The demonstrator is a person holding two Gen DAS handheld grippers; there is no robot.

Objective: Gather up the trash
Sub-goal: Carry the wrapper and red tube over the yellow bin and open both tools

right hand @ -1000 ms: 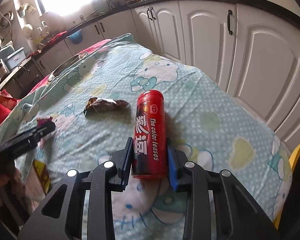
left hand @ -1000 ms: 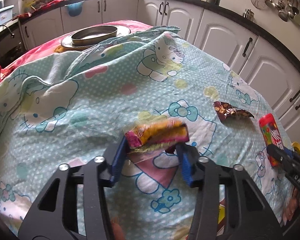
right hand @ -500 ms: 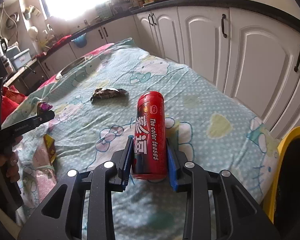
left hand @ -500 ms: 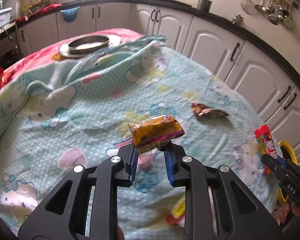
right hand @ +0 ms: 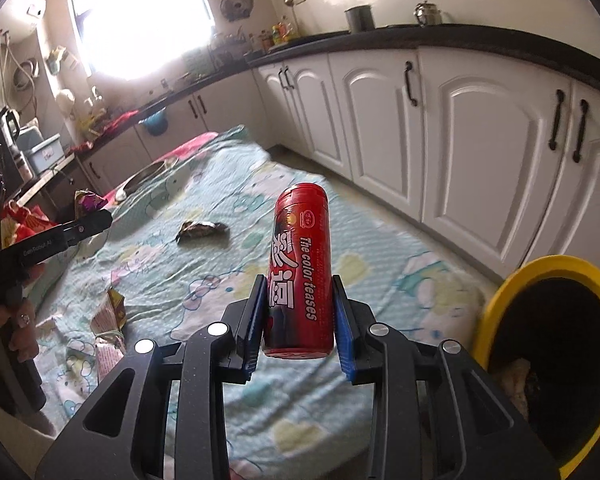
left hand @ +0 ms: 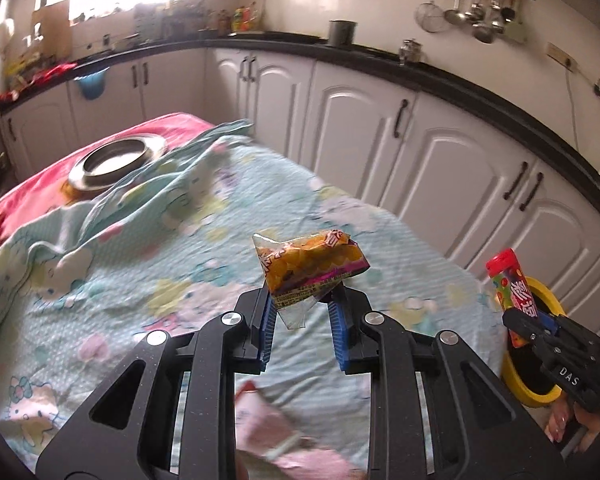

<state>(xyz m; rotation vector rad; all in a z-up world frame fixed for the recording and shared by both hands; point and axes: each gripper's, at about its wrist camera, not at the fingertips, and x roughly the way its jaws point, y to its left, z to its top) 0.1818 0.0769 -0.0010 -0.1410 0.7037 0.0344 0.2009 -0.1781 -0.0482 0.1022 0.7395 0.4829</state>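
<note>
Your left gripper [left hand: 302, 312] pinches the yellow wrapper [left hand: 310, 266], frame center; right gripper [right hand: 298, 316] clamps the red can [right hand: 300, 270]. Yellow bin [right hand: 548, 352] lower right; brown wrapper [right hand: 201, 231] and pink packet [right hand: 108, 334] remain on the bedsheet [right hand: 204, 280].

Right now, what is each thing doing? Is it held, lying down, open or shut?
Left tongs: shut on the yellow snack wrapper.
Yellow snack wrapper: crumpled, held up off the bed.
Right tongs: shut on the red candy tube.
Red candy tube: capped, held off the bed.
Brown wrapper: lying loose on the bedsheet.
Yellow bin: open, some trash inside.
Metal pan: resting on the bed.
</note>
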